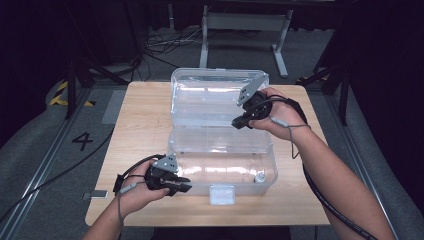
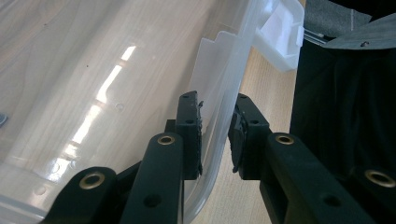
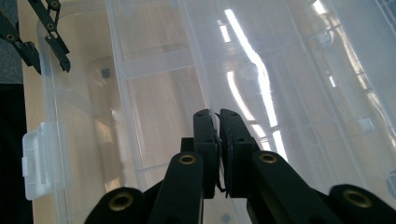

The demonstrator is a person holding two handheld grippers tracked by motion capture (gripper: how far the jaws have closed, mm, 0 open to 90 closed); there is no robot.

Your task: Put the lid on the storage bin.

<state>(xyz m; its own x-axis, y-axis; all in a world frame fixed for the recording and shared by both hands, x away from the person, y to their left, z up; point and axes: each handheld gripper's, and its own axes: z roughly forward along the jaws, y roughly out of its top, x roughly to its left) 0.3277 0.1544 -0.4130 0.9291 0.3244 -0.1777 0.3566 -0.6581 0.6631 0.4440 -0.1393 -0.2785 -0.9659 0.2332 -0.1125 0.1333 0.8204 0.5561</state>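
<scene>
While lid (image 1: pixel 215 95) stands open | left hand-held gripper (image 2: pixel 215 135) straddles box wall (image 2: pixel 219 154), jaws parted | right hand-held gripper (image 3: pixel 218 140) closed, empty.

— What's around my bench?
— A light wooden table (image 1: pixel 140 125) on grey floor (image 1: pixel 40 150), with a painted "4" (image 1: pixel 82 141) to my left.
— Beyond it?
— A white metal stand (image 1: pixel 245 30), tangled cables (image 1: pixel 165 45), yellow-black tape (image 1: pixel 62 92), dark surroundings.

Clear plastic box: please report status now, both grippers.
Left hand-held gripper open, jaws astride the clear plastic box front wall. Right hand-held gripper shut, over the open lid. Nothing in the way.
</scene>
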